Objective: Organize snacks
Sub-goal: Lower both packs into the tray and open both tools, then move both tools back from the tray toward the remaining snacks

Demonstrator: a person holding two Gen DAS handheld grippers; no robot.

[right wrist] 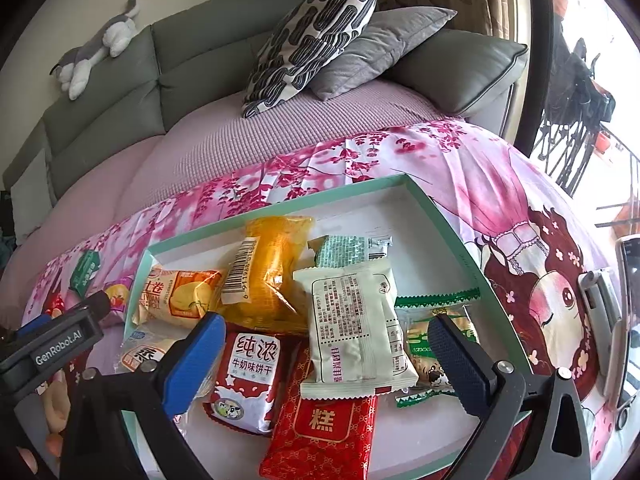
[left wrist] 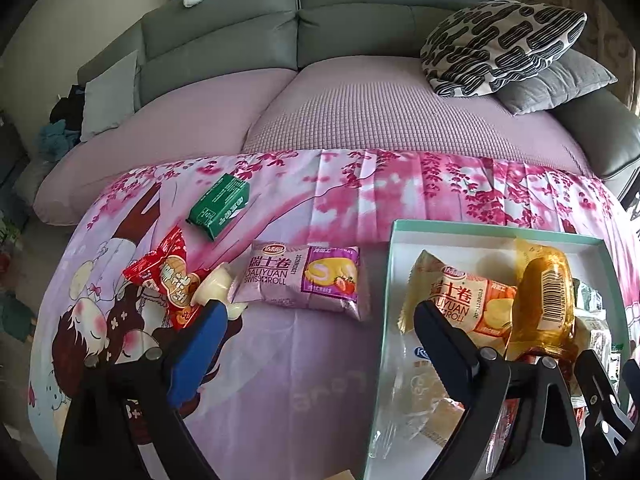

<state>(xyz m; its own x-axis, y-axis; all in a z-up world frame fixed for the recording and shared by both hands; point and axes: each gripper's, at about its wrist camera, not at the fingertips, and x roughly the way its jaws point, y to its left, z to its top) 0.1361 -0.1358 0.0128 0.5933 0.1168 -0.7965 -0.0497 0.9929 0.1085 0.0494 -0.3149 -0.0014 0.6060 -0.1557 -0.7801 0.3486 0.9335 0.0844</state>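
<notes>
Loading snacks into the teal-rimmed box [right wrist: 424, 196]: both the left gripper [left wrist: 320, 312] and right gripper [right wrist: 326, 334] stand wide open, holding nothing, right one over the cream packet [right wrist: 356, 320] already boxed. Next, I'd judge, left closes on the pink Swiss roll pack [left wrist: 304, 280] beside the box. Left view alone shows clearly the green pack [left wrist: 220, 206], red pack [left wrist: 170, 276] and jelly cup [left wrist: 214, 290] on the cloth; right view shows the box contents.

Both wrist cameras look steeply down, close over a pink floral cloth [left wrist: 280, 360]. Each shows the shallow teal-rimmed white box [right wrist: 440, 216] and grey sofa [left wrist: 360, 20].
</notes>
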